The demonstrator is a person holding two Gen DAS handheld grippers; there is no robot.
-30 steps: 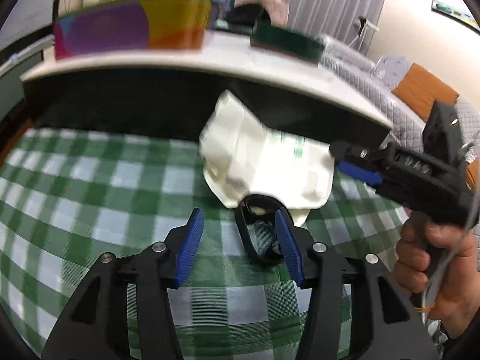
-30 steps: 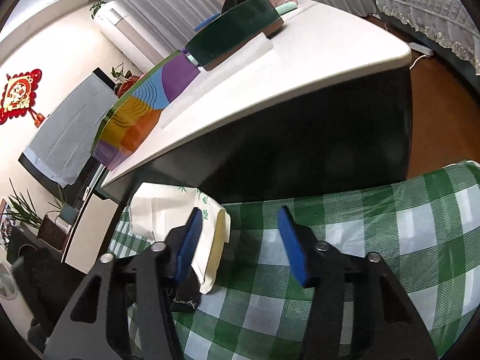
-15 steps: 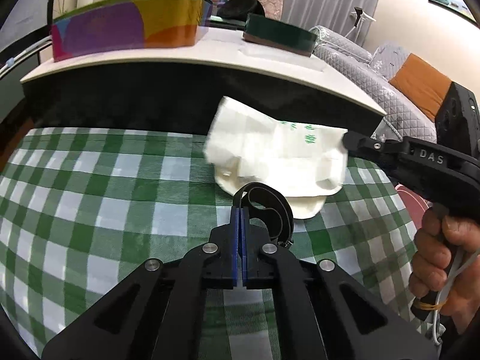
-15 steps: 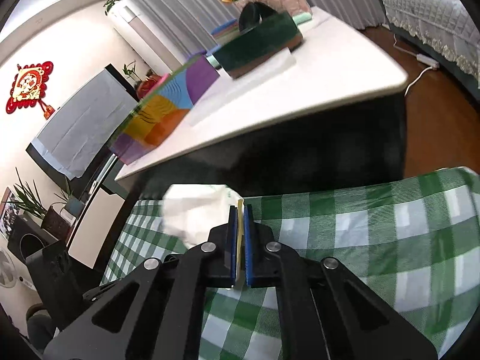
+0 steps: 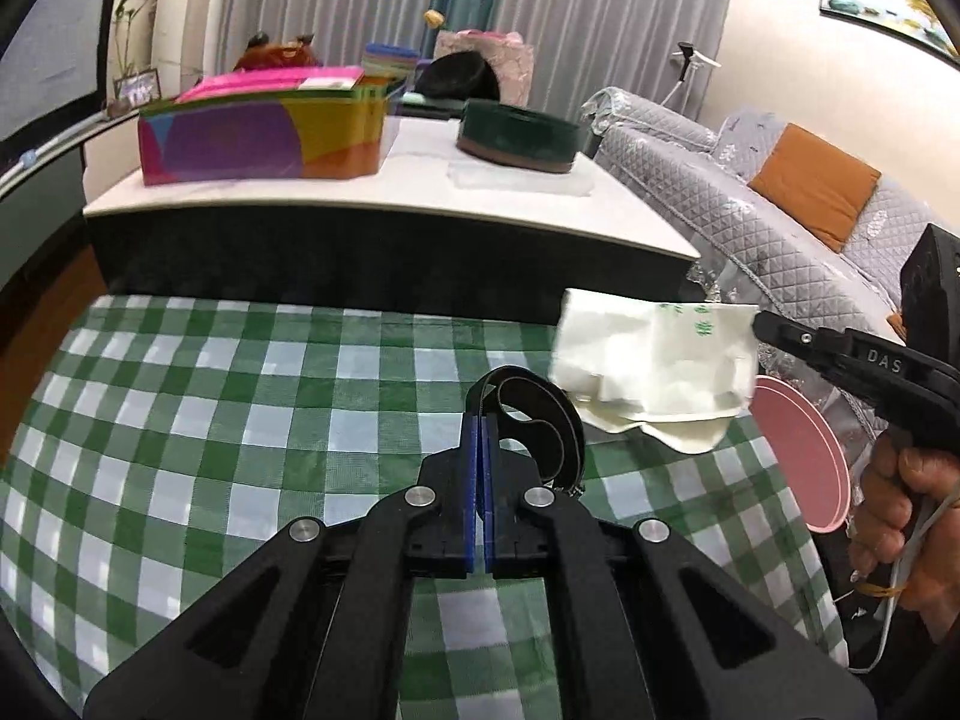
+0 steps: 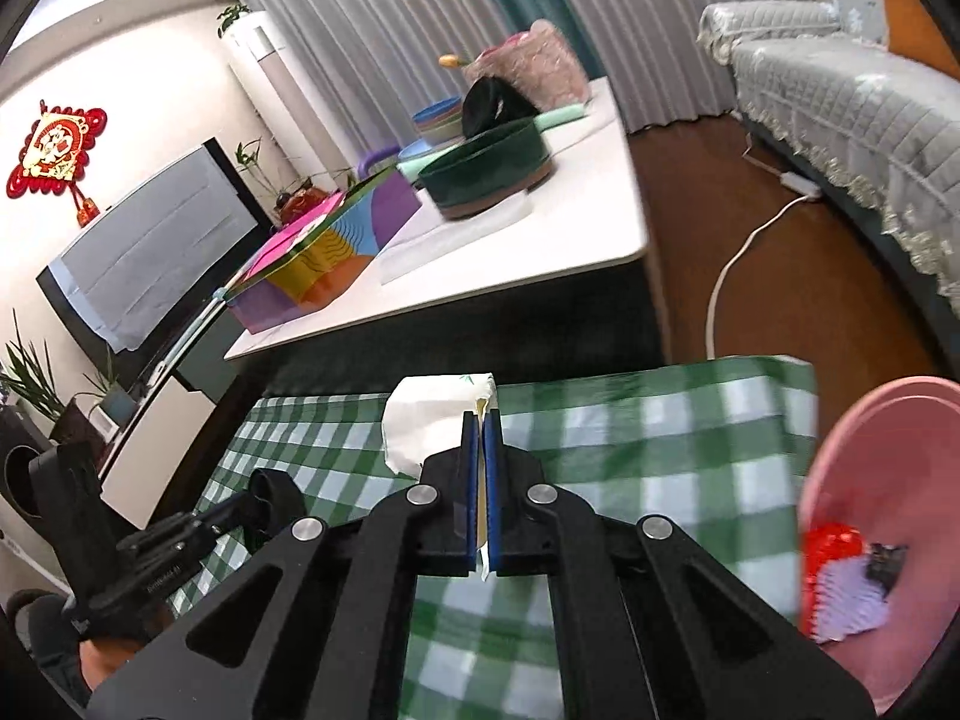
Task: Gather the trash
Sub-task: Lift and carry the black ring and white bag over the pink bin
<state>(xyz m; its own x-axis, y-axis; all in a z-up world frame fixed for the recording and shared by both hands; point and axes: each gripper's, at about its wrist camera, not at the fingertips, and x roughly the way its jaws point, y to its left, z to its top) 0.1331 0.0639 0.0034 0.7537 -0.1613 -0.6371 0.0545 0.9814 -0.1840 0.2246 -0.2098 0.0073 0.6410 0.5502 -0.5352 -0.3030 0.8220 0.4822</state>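
My left gripper is shut on a curled black strap and holds it above the green checked cloth. My right gripper is shut on a crumpled white wrapper with green print. The wrapper also shows in the left wrist view, lifted off the cloth and hanging from the right gripper. A pink bin stands at the cloth's right edge with red and purple scraps inside. The bin's rim also shows in the left wrist view. The left gripper shows low left in the right wrist view.
Behind the cloth stands a white-topped low table carrying a colourful box and a dark green round tin. A grey quilted sofa is to the right. A white cable lies on the wooden floor.
Both grippers went from open to shut, the left on the black strap, the right on the white wrapper. The wrapper has been lifted and carried right, towards the pink bin.
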